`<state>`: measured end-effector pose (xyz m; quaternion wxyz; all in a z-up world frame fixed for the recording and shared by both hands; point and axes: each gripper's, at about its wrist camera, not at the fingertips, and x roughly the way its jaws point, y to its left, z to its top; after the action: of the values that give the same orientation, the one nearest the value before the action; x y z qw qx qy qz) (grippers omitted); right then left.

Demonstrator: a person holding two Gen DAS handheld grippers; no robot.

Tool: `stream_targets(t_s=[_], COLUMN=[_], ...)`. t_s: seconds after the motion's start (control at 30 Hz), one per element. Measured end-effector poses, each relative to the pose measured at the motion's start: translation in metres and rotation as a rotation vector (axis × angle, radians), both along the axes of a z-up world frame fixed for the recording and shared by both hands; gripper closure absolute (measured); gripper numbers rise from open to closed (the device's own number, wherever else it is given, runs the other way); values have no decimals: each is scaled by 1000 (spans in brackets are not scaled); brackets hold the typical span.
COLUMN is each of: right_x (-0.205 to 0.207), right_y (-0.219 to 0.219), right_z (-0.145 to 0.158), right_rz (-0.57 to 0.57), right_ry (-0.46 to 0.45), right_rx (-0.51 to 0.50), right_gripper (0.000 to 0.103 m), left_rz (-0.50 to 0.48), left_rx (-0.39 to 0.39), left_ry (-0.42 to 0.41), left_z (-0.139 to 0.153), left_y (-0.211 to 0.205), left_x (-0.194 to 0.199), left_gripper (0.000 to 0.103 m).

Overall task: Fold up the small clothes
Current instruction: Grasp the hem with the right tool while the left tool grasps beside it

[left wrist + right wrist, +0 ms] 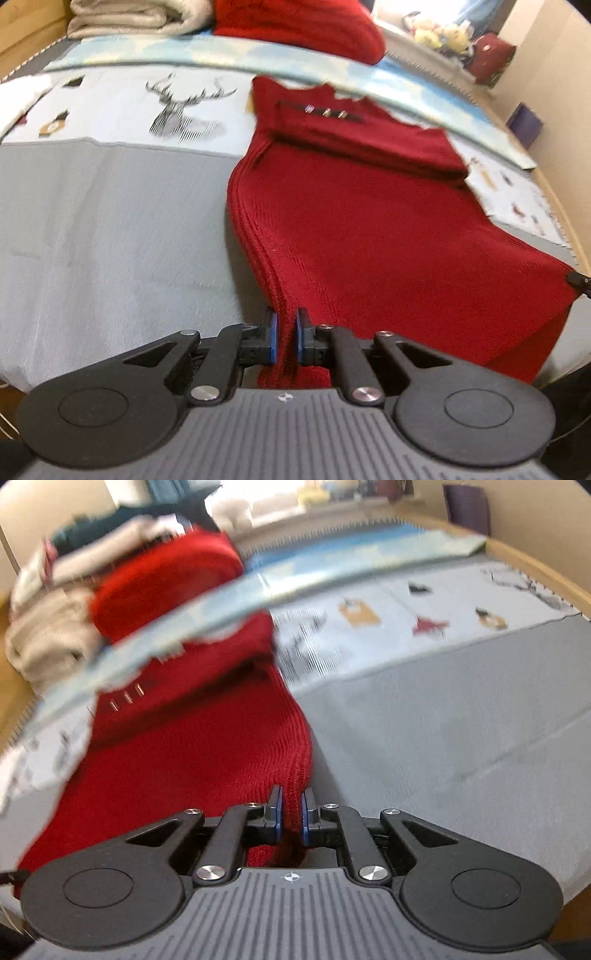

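Grip: your left gripper (285, 338) and right gripper (291, 818) each pinch 1 near corner of the red knit garment (351, 206).
Long axis: it runs away from you, toward the collar buttons (327, 112).

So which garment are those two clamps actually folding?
On the grey bed cover, the dark red knit dress lies flat, both grippers pinching its near hem. Unlike the folded red knit piled further back, it is spread out and has three small metal buttons.

Dark red ribbed knit garment (369, 221) on plain grey sheet (110, 221); deer-print pale cloth (184, 107)
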<state>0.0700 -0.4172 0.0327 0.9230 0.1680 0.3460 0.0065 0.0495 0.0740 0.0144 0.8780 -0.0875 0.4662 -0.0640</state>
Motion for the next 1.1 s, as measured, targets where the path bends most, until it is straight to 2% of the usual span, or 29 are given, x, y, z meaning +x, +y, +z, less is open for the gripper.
stream_targets(t_s=[0.13, 0.33, 0.47, 0.57, 0.7, 0.77, 0.83, 0.9, 0.97, 1.03, 1.07, 1.1], right_x=[-16, -58, -97, -102, -66, -38, -9, 20, 45, 69, 78, 85], right_y=[-10, -27, -44, -57, -64, -61, -57, -59, -55, -54, -56, -58], right_z=[27, 56, 76, 81, 66, 54, 42, 38, 38, 29, 21, 10], right_rz=[10, 39, 39, 28, -13, -21, 6, -2, 23, 2, -24, -74], right_ry=[-59, -107, -142, -144, -77, -45, -7, 31, 24, 57, 78, 102], right_rx=[46, 124, 142, 163, 146, 90, 38, 50, 3, -45, -53, -84], right_gripper=[96, 97, 97, 98, 97, 97, 97, 97, 98, 98, 103, 103], left_rz=[-30, -63, -92, -73, -28, -5, 1, -2, 3, 63, 98, 121], left_rx=[-33, -141, -162, -187, -171, -193, -214, -212, -193, -230, -246, -241], left_ry=[-54, -117, -134, -117, -56, -9, 31, 61, 81, 116, 144, 174], left_z=[33, 75, 87, 82, 62, 47, 35, 24, 9, -11, -21, -29], left_y=[-3, 17, 28, 37, 49, 57, 62, 66, 70, 82, 86, 88], left_x=[-8, -47, -69, -61, -22, 8, 37, 65, 88, 106, 112, 119], left_gripper=[95, 96, 97, 97, 97, 97, 97, 96, 96, 96, 96, 95])
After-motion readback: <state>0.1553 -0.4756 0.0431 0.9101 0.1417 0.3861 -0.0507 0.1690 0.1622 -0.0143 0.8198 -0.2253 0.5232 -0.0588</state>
